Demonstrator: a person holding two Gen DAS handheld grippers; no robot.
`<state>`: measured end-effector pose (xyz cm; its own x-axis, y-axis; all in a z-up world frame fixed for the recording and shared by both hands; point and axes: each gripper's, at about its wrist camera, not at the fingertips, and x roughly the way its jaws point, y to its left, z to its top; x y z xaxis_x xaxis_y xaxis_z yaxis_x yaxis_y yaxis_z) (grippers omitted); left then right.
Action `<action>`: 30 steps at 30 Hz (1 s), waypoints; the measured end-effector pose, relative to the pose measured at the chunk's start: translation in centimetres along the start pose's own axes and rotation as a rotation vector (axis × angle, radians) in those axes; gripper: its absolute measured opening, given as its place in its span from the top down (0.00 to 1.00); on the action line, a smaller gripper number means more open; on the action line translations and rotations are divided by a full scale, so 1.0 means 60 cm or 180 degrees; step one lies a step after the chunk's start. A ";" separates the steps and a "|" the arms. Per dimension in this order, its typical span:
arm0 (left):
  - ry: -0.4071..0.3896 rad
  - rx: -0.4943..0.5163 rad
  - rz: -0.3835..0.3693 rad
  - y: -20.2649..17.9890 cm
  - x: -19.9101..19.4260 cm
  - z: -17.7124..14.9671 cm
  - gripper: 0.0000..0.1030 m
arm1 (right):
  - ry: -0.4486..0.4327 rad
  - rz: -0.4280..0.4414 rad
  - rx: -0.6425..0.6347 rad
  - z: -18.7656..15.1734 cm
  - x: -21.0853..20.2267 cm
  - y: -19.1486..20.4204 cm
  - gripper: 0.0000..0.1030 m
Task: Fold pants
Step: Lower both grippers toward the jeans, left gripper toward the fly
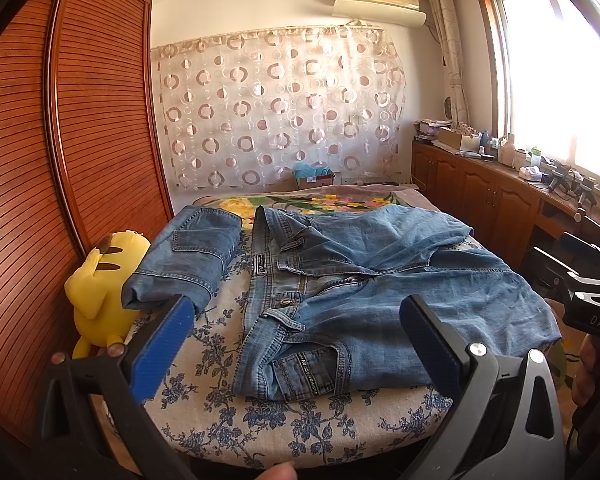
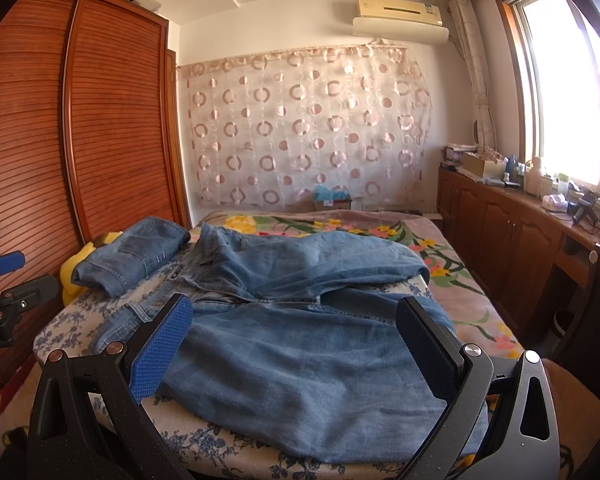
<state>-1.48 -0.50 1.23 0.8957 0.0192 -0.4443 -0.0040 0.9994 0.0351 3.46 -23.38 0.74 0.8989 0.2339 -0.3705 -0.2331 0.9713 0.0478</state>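
A pair of light blue jeans [image 1: 380,300] lies spread and rumpled on the bed, waistband and fly toward the left, legs bunched toward the right [image 2: 300,344]. A second pair, folded into a small stack [image 1: 188,256], rests at the bed's left edge [image 2: 132,256]. My left gripper [image 1: 296,312] hovers open above the waistband, nothing between its blue pads. My right gripper [image 2: 296,320] is open too, over the near leg. Each gripper shows at the edge of the other's view: the right gripper [image 1: 592,308], the left gripper [image 2: 4,292].
A yellow plush toy [image 1: 100,292] sits between the bed and the slatted wooden wardrobe [image 1: 60,160] on the left. The floral bedspread [image 1: 300,424] ends at a near edge. Wooden cabinets [image 2: 512,232] with clutter run under the window on the right.
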 end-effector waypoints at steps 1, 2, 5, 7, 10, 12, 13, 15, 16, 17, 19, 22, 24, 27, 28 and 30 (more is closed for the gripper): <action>0.0001 0.0000 0.0003 0.000 -0.001 0.000 0.00 | 0.0001 0.0000 0.0000 0.000 0.000 0.000 0.00; 0.0000 0.0001 0.0001 0.000 -0.001 0.000 0.00 | 0.0000 0.0001 0.0004 0.000 -0.001 -0.001 0.00; 0.0002 -0.0001 -0.0002 0.000 0.000 0.000 0.00 | 0.0002 0.0002 -0.0001 0.000 0.000 0.000 0.00; 0.0015 -0.0008 -0.0012 0.002 0.001 -0.003 0.00 | 0.0010 -0.0001 -0.0002 0.000 -0.001 -0.002 0.00; 0.0067 0.0000 -0.0011 0.009 0.010 -0.010 0.00 | 0.0040 0.0007 -0.0023 -0.001 0.000 -0.006 0.00; 0.0124 -0.0006 0.0011 0.017 0.020 -0.017 0.00 | 0.0064 -0.0001 -0.0043 -0.007 0.006 -0.008 0.00; 0.0166 -0.0011 0.0002 0.022 0.028 -0.023 0.00 | 0.0098 -0.0008 -0.0057 -0.010 0.010 -0.014 0.00; 0.0256 -0.0033 -0.0014 0.036 0.044 -0.035 0.00 | 0.0134 0.0003 -0.0071 -0.019 0.014 -0.019 0.00; 0.0307 -0.0039 -0.0012 0.044 0.053 -0.042 0.00 | 0.0168 -0.0001 -0.0083 -0.025 0.019 -0.023 0.00; 0.0360 -0.0038 0.0000 0.051 0.061 -0.049 0.00 | 0.0221 -0.0017 -0.0099 -0.033 0.025 -0.033 0.00; 0.0450 -0.0051 0.0005 0.067 0.078 -0.065 0.00 | 0.0297 -0.0037 -0.0114 -0.044 0.034 -0.044 0.00; 0.0563 -0.0124 -0.0055 0.090 0.103 -0.087 0.00 | 0.0476 -0.0113 -0.0119 -0.070 0.052 -0.072 0.00; 0.0639 -0.0146 -0.0051 0.099 0.120 -0.098 0.00 | 0.0572 -0.0156 -0.0094 -0.087 0.058 -0.090 0.02; 0.0715 -0.0160 -0.0100 0.108 0.142 -0.109 0.00 | 0.0725 -0.0201 -0.0002 -0.106 0.068 -0.123 0.03; 0.0734 -0.0161 -0.0128 0.111 0.148 -0.112 0.00 | 0.0754 -0.0230 0.0014 -0.111 0.070 -0.133 0.03; 0.0766 -0.0165 -0.0164 0.114 0.157 -0.117 0.01 | 0.0787 -0.0267 0.0030 -0.114 0.073 -0.145 0.03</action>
<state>3.82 6.73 -9.01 0.7637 -0.0314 -0.6448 0.0104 0.9993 -0.0363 6.89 -31.10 -7.68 0.7966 0.1361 -0.5890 -0.1572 0.9875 0.0156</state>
